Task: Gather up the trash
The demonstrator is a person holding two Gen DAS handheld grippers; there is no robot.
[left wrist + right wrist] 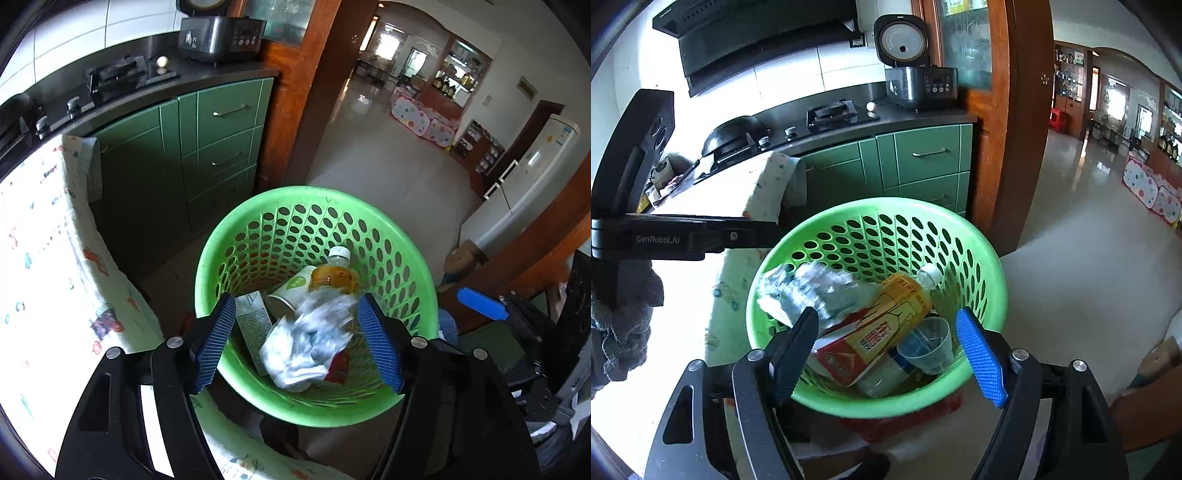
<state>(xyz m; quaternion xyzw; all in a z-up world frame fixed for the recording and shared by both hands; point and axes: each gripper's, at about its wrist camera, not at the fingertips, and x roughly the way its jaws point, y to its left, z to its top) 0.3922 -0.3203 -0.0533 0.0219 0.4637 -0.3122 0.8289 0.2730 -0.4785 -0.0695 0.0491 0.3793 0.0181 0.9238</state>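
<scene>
A green perforated basket [258, 221] [982, 254] holds the trash: a yellow-labelled bottle [334, 278] [905, 299], a paper cup [295, 286], a white carton [253, 325], a red carton [838, 358] and a clear plastic cup [929, 345]. A crumpled white wrapper [310, 339] [812, 290] shows blurred inside the basket, clear of any pad. My left gripper [297, 299] [775, 234] hangs open over the basket's near side with nothing between its pads. My right gripper [886, 314] is open above the rim, also with nothing in it; one of its blue pads [480, 303] shows at the right.
A table with a patterned cloth [44, 258] [738, 192] stands left of the basket. Green cabinets [218, 147], a hob [831, 112] and a rice cooker [916, 85] are behind. A wooden door frame [1015, 129] leads to a tiled hall [369, 155]. A gloved hand [624, 325] grips the left tool.
</scene>
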